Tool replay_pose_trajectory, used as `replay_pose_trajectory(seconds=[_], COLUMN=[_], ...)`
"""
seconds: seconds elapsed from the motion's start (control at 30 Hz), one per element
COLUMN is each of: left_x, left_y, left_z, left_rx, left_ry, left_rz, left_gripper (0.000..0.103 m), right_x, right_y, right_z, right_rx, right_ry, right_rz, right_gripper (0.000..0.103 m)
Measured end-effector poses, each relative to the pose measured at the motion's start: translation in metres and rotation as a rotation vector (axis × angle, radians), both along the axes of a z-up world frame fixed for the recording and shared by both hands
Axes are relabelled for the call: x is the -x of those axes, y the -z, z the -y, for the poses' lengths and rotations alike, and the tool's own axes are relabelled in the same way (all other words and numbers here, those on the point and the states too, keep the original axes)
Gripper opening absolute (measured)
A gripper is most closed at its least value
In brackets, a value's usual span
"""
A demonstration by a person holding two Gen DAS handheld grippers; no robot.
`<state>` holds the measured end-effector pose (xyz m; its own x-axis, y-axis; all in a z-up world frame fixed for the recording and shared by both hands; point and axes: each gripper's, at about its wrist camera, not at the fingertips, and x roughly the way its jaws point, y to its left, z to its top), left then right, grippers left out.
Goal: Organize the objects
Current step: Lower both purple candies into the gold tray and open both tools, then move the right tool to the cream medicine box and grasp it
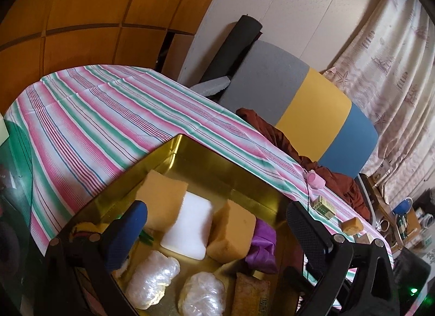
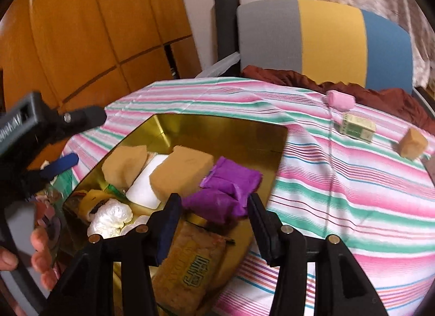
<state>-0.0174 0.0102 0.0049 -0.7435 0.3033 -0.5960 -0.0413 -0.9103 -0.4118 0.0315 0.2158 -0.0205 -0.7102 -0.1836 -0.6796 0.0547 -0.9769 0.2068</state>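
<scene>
A gold tin tray (image 1: 190, 150) (image 2: 217, 131) sits on the striped tablecloth. It holds two tan sponges (image 1: 160, 200) (image 2: 180, 173), a white block (image 1: 187, 227) (image 2: 145, 188), a purple pouch (image 1: 262, 245) (image 2: 225, 188), clear plastic-wrapped bundles (image 1: 152, 279) (image 2: 111, 216) and a brown snack packet (image 1: 251, 295) (image 2: 187, 267). My left gripper (image 1: 214, 223) is open and empty above the tray; it also shows in the right wrist view (image 2: 78, 136). My right gripper (image 2: 214, 207) is open and empty just above the purple pouch. A pink object (image 2: 339, 99), a small green box (image 2: 356, 125) and a small tan sponge (image 2: 412, 143) lie on the cloth.
A chair (image 2: 326, 38) with grey, yellow and blue back stands behind the table, with a brown cloth (image 2: 380, 90) on its seat. A wooden cabinet (image 2: 81, 30) is at left, a curtain (image 1: 394, 57) at right. A hand (image 2: 40, 256) holds the left gripper.
</scene>
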Motion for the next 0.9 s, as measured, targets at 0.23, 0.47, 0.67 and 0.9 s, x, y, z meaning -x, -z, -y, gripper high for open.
replay_pose_trajectory(seconds=[0.23, 0.47, 0.67, 0.9], left_x=[-0.009, -0.021, -0.042, -0.069], left_y=[0.002, 0.006, 0.008, 0.018], left_z=[-0.024, -0.052, -0.086, -0.146], left_rx=[0.026, 0.032, 0.072, 0.109], left_ry=[0.071, 0.164, 0.277, 0.428], left_rz=[0.002, 0.010, 0.001, 0.025], left_gripper=[0.103, 0.103, 0.103, 0.103], right_x=[-0.018, -0.031, -0.039, -0.055], right_y=[-0.007, -0.007, 0.008, 0.031], right_z=[-0.035, -0.064, -0.089, -0.133], right_rx=[0.056, 0.056, 0.050, 0.055], right_ry=[0.081, 0.148, 0.204, 0.323], right_rz=[-0.011, -0.010, 0.024, 0.061], right_gripper=[0.051, 0.051, 0.051, 0.051])
